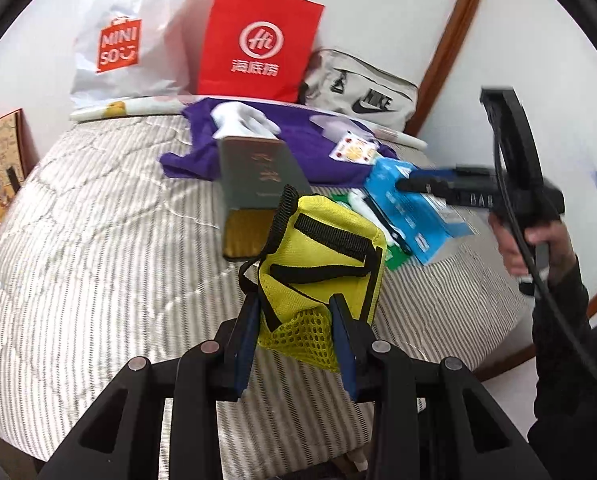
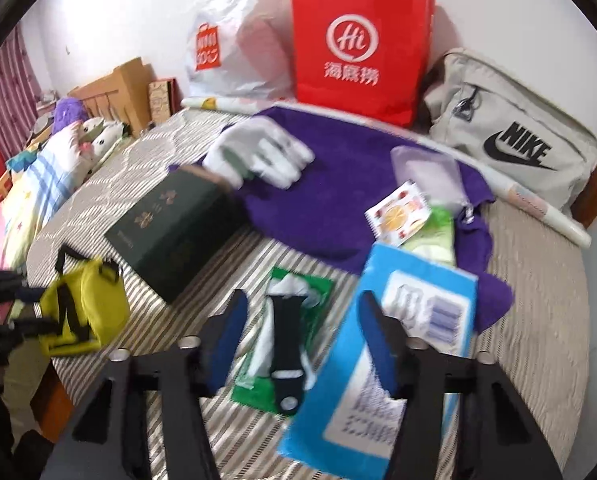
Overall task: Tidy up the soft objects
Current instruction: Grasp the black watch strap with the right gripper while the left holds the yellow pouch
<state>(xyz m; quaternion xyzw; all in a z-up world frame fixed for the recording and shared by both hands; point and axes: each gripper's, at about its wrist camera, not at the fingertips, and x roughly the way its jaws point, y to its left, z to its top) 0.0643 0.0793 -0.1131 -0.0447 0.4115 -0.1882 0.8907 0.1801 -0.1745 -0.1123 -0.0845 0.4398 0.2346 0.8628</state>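
My left gripper is shut on a yellow pouch with black straps and holds it above the striped bed. The pouch also shows in the right wrist view, at the far left. My right gripper is open above a black watch strap on a green packet, with a blue packet by its right finger. In the left wrist view the right gripper hovers over the blue packet. A purple cloth with white gloves lies behind.
A dark green box lies left of centre. A red paper bag, a white Miniso bag and a grey Nike bag stand along the wall. A small fruit-print notebook and pale packets lie on the cloth. Plush toys are far left.
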